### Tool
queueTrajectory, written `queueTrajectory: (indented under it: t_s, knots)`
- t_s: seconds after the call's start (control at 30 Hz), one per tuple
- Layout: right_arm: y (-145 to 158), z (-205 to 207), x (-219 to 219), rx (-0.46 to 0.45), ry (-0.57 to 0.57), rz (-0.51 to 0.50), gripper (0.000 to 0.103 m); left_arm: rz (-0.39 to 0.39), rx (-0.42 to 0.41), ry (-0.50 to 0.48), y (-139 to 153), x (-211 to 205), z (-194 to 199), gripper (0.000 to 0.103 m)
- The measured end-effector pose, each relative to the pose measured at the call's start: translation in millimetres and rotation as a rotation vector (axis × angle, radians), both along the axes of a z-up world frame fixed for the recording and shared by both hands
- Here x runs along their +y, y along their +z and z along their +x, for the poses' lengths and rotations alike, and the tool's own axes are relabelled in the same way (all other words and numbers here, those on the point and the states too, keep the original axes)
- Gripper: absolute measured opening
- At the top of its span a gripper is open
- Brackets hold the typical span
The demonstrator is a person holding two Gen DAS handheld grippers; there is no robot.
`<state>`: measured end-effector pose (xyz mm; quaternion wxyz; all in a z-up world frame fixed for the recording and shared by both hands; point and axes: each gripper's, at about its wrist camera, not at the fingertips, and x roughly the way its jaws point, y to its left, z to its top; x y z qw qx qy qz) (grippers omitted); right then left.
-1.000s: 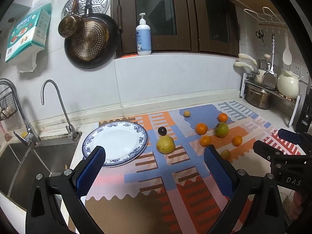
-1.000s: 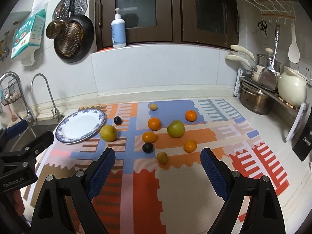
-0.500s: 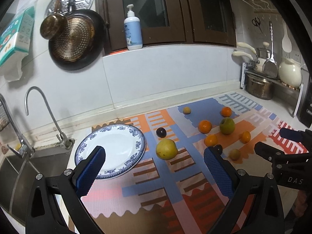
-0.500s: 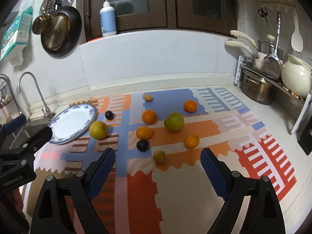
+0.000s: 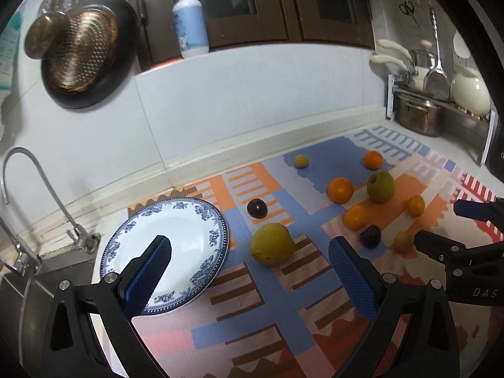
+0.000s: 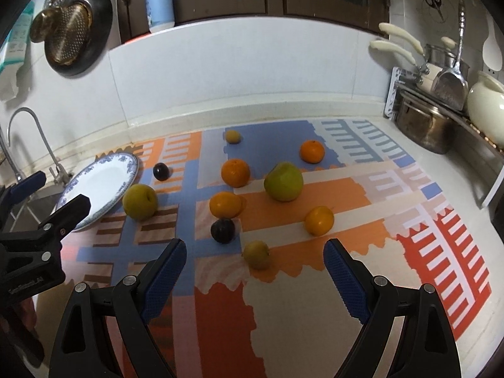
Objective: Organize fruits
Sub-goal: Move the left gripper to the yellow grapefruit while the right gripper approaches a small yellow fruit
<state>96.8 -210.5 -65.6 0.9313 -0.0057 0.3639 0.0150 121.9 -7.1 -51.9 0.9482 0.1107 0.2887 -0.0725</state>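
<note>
A blue-rimmed white plate [image 5: 189, 217] [image 6: 126, 163] lies empty at the left of a patterned mat [image 5: 252, 330]. Fruits lie loose on the mat: a yellow pear [image 5: 272, 248] [image 6: 139, 201], a green apple [image 5: 380, 186] [image 6: 283, 181], several oranges such as one [image 6: 235, 172], two dark plums [image 5: 257, 208] [image 6: 222, 230], and small yellow fruits [image 6: 256, 253]. My left gripper [image 5: 249, 258] is open and empty, just short of the pear, its left finger over the plate. My right gripper [image 6: 255, 261] is open and empty, near the small yellow fruit.
A sink with a tap [image 5: 28, 170] lies left of the plate. A rack with a steel pot [image 6: 422, 126] and a cream jug [image 6: 485, 100] stands at the right. Pans [image 5: 82, 53] hang on the wall and a soap bottle [image 5: 189, 19] stands on the ledge.
Both grippers have moved forward and lower toward the mat. The pear now lies close between the left fingers, the small yellow fruit close to the right ones. No fruit has moved.
</note>
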Motion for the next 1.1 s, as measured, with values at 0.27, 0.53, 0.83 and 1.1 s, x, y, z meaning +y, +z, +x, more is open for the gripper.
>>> queueTrajectory:
  t_s: [0.27,0.53,0.83,1.1]
  knots:
    - [-18,17,4,0.062,-0.006,-0.007,0.086,0.016,0.059,-0.041,-24,-4,25,0.099]
    - [-33,30,3,0.116,-0.020,-0.001,0.074,0.022,0.103,-0.081,-42,-11,45,0.092]
    - [-43,38,5,0.150,-0.011,-0.012,0.061,0.003,0.173,-0.090,-59,-13,66,0.076]
    - [-48,42,2,0.168,-0.023,-0.004,0.049,0.003,0.201,-0.097,-68,-18,74,0.062]
